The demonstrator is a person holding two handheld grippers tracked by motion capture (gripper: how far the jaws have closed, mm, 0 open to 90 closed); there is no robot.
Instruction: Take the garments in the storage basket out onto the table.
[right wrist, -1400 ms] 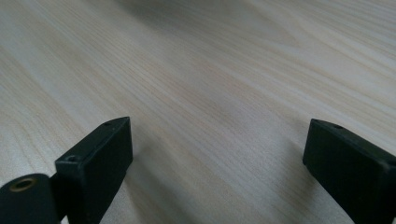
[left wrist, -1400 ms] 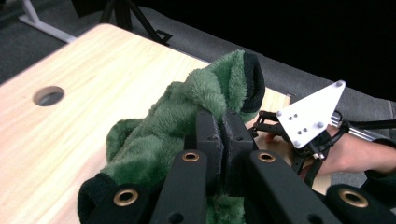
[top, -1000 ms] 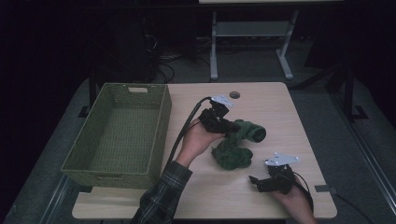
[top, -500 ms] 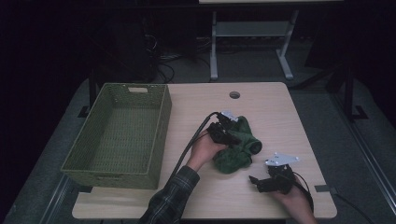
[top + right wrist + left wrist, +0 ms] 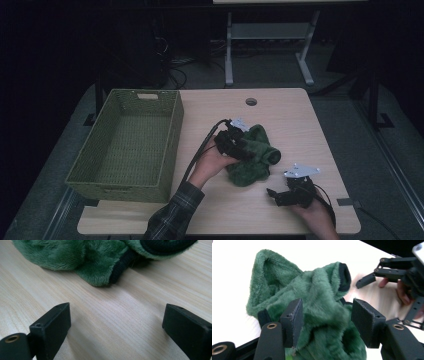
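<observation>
the soft, light green fleece cloth [image 5: 317, 302], crumpled beside the basket [image 5: 125, 145], is best pinched at a raised fold, being straddled but not pressed by the just-opened left hand-held gripper [image 5: 324, 322], while the right hand-held gripper [image 5: 115, 325] is held spread.

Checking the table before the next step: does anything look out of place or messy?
Only the green fleece cloth: it lies crumpled in a heap on the table, beside the green woven basket rather than in it. The left tongs have just been opening and now straddle the cloth loosely. Nothing looks spilled or damaged.
</observation>
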